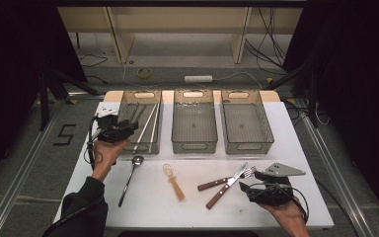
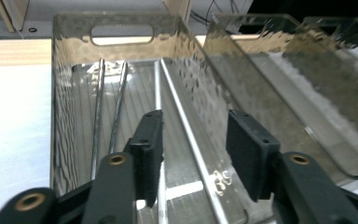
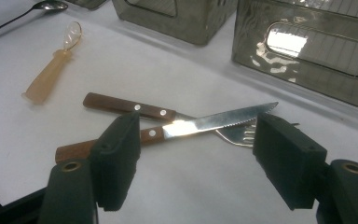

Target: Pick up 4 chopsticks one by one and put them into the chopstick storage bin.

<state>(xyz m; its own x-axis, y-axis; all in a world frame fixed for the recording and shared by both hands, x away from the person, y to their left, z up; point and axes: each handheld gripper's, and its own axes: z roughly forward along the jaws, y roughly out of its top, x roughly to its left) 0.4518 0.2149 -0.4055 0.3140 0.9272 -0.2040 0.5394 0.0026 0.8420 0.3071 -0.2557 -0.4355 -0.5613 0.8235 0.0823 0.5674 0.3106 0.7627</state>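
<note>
My left gripper (image 1: 128,127) (image 2: 193,135) hovers over the near end of the left clear bin (image 1: 124,106) (image 2: 65,93), jaws apart and pressing on nothing. Inside that bin lie two white chopsticks (image 1: 150,128) (image 2: 177,107) and two thin metal sticks (image 2: 107,107). At the table's front right, my right gripper (image 1: 249,190) (image 3: 196,144) stands open just short of a wooden-handled knife (image 1: 227,186) (image 3: 214,121). The knife lies crossed over a wooden-handled fork (image 1: 212,184) (image 3: 130,107).
The middle bin (image 1: 194,94) and the right bin (image 1: 246,94) stand beside the left one along the back of the white table. A metal spoon (image 1: 131,177) (image 3: 42,7) and a small amber utensil (image 1: 174,182) (image 3: 51,70) lie on the front half.
</note>
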